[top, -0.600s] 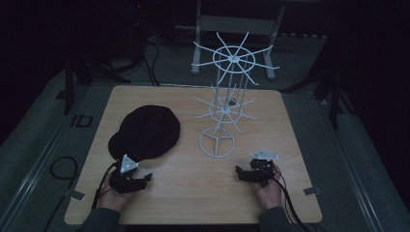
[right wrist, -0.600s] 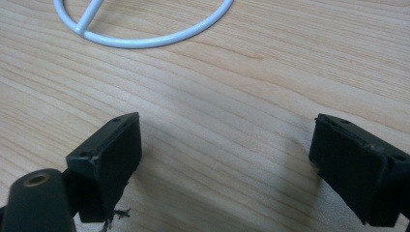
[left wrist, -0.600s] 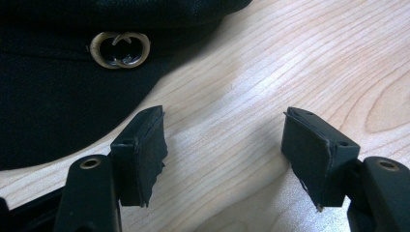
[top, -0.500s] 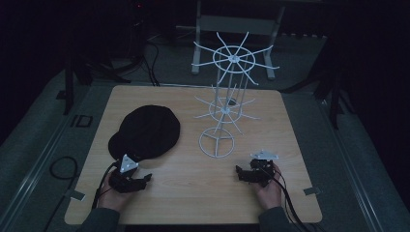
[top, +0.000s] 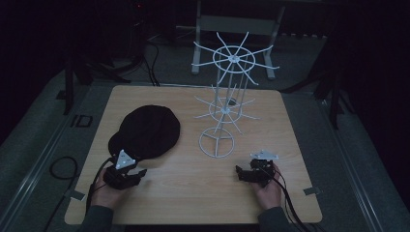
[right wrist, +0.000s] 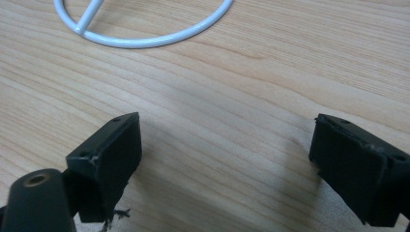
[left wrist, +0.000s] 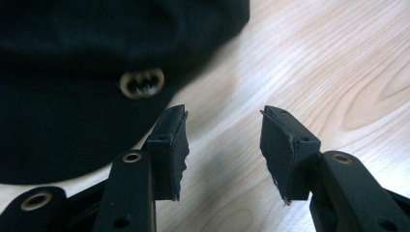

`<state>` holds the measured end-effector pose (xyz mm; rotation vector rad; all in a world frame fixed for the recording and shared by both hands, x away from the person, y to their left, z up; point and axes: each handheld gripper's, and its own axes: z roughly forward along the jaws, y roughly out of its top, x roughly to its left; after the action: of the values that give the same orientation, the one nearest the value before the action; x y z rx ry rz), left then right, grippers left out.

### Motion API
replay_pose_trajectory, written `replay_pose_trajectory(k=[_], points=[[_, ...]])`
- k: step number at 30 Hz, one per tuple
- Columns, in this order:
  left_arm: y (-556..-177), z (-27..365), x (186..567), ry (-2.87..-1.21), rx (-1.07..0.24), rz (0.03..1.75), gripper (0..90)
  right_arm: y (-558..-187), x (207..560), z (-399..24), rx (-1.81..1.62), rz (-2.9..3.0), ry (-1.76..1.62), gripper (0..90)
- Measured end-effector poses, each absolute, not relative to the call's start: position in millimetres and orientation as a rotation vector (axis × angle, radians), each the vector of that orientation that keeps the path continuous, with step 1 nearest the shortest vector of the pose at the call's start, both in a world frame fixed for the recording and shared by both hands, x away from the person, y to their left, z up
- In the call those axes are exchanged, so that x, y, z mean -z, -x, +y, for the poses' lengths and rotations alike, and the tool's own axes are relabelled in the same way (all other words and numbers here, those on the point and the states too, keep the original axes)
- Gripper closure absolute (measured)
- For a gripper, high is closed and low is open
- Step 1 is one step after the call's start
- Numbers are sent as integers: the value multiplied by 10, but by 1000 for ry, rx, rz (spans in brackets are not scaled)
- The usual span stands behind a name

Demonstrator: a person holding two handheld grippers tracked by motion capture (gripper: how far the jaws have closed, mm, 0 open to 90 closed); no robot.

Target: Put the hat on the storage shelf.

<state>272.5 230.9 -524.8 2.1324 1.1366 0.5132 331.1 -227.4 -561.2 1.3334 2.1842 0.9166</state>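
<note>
A light wooden table with rounded corners carries everything; its grain shows clearly in both gripper views. On it, toward nine o'clock from the centre, lies a black cap, flat on the wood, with a small brass-coloured eyelet showing in the left gripper view. Just past the centre toward two o'clock stands a white wire rack, upright on a ring base crossed by spokes, well apart from the cap. The rest of the tabletop is bare wood.
</note>
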Motion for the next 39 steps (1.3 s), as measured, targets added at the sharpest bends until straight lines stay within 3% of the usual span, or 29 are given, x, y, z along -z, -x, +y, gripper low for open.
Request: replay_pose_trajectory(k=[14,22,30,39], points=[[-2982,2458,4770,-2188,-528,1122,316,-3312,5610,-2270,-917,2183,-1340,111],[-3116,2425,4675,-2181,-545,1130,274,-3312,5610,-2270,-917,2183,-1341,111],[-3239,2308,4643,-2207,-569,1137,157,-3312,5610,-2270,-917,2183,-1340,111],[-3437,2221,4623,-2222,-572,1150,99,-3312,5610,-2270,-917,2183,-1341,111]])
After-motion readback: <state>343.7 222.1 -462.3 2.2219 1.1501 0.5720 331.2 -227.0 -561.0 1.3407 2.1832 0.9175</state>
